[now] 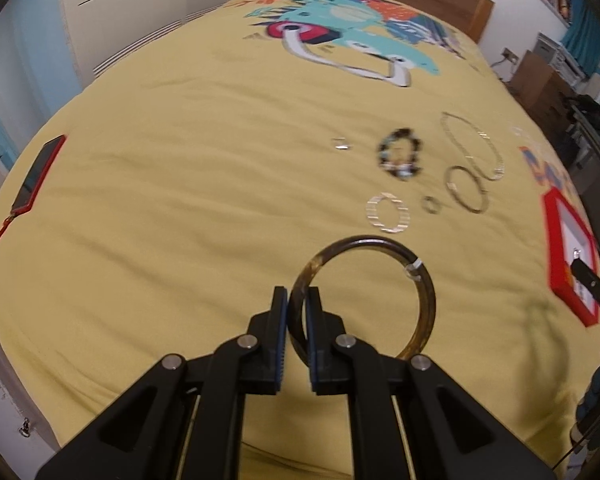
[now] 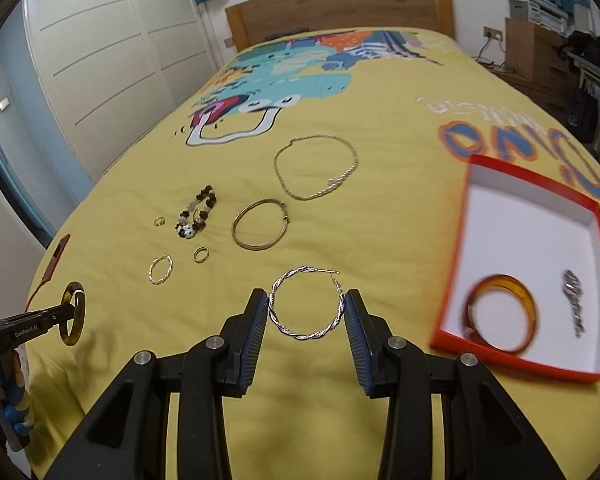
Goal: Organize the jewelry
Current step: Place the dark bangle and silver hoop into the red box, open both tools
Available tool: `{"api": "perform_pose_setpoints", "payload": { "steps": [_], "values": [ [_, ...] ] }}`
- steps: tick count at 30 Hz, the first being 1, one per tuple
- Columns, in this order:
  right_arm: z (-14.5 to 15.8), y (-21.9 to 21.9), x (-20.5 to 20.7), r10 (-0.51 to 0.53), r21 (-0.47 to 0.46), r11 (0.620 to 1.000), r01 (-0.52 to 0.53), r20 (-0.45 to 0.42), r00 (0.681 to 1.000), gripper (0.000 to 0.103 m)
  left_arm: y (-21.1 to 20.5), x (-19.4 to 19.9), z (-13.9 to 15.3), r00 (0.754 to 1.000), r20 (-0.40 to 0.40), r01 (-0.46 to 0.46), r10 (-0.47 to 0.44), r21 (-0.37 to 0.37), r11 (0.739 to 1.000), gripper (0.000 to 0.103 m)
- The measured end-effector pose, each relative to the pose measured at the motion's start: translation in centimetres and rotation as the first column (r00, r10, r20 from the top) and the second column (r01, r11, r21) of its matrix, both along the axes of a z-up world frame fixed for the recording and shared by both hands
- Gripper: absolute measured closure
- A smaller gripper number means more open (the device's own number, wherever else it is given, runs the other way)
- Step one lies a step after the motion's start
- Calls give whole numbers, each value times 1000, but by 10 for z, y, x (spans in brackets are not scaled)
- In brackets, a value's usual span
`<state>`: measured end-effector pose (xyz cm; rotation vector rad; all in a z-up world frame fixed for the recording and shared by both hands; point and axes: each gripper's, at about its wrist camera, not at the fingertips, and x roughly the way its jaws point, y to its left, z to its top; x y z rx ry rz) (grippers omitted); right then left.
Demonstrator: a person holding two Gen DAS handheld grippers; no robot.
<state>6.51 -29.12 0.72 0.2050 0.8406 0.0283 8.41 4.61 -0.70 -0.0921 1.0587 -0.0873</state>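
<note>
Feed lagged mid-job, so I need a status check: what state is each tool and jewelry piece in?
Left tool: shut on dark bangle, lifted.
Right tool: shut on twisted silver hoop, lifted.
Red box: open, holding amber bangle and silver piece.
Beaded bracelet, chain necklace: loose on bedspread.

bangle (image 1: pixel 364 296): dark brown mottled | box (image 2: pixel 596 216): red, white inside | bedspread (image 2: pixel 380 220): yellow
</note>
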Motion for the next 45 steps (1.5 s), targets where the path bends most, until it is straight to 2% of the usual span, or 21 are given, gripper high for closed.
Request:
{"api": "perform_pose_setpoints", "payload": {
  "steps": [6,10,16,21,27,32,40,45],
  "values": [
    [14,-36,-32,-51,-11,999,51,34,998,64,-58,-9,25,994,32,104,-103,-20,994,95],
    [22,-72,-52,-99,-17,995,100,57,993,64,-108,-10,39,981,48,190,-189,-19,982,95],
    [27,-122,-62,-143,-38,989,146,66,987,64,-197,-4,55,943,71,325,-324,-2,946,95],
    [22,-160,-50,-163,-56,985,166,54,985,64,-276,11,57,906,83,416,-416,19,909,95],
    [12,-200,-18,-162,-88,982,165,30,986,64,-362,41,41,873,65,482,-483,31,876,95],
    [-1,-223,7,-143,-110,984,142,-3,990,64,-412,63,20,853,41,517,-520,67,853,95],
    [-27,-243,52,-45,-198,980,24,-103,994,64,-457,84,-21,816,-6,569,-578,183,802,95],
    [-38,-246,75,2,-229,973,-36,-148,989,64,-462,93,-36,813,-29,577,-582,177,798,95]
  ]
}}
